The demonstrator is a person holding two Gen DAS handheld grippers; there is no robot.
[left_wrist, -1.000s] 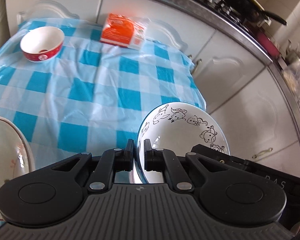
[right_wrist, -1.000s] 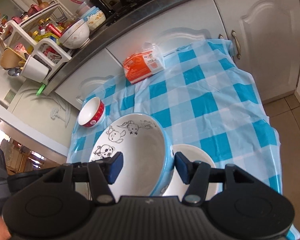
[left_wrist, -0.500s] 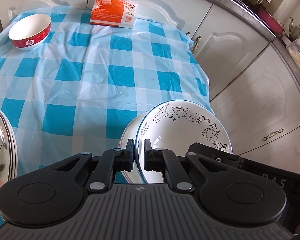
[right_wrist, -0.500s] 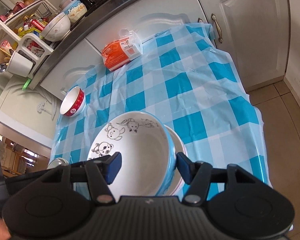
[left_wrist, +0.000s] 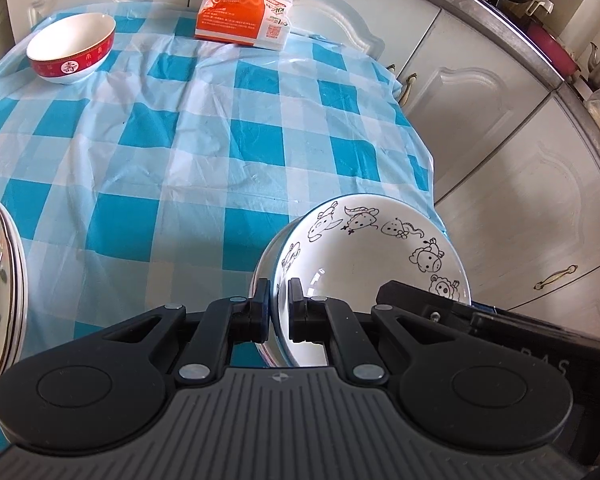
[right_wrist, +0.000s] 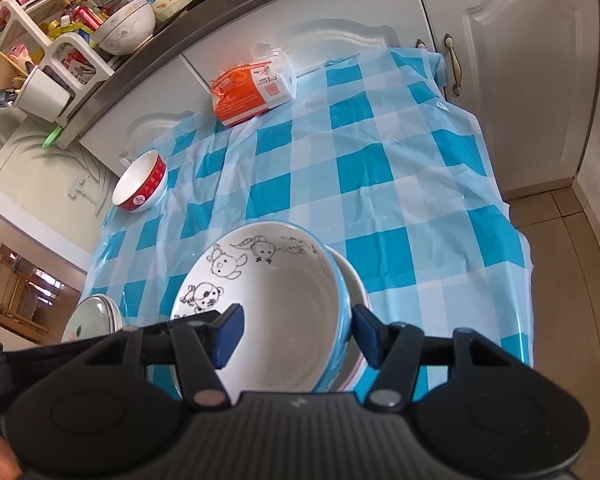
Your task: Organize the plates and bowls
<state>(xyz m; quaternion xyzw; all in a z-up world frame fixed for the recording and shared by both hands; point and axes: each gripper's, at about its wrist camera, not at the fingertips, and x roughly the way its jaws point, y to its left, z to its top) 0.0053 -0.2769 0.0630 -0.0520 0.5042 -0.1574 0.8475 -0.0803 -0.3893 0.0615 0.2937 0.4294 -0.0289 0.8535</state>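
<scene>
Checked tablecloth [left_wrist: 228,152]; empty cartoon bowl [right_wrist: 276,312] nested.

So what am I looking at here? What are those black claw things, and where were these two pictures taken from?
There is no robot. A person holds a two-finger tool in each hand, and a camera on each looks along its fingers, giving one picture per tool. The left tool is pinched shut on the rim of the cartoon bowl. The right tool stands open astride its opposite wall. A white dish lies just beneath. The checked cloth also holds a red bowl, an orange packet and stacked plates.
</scene>
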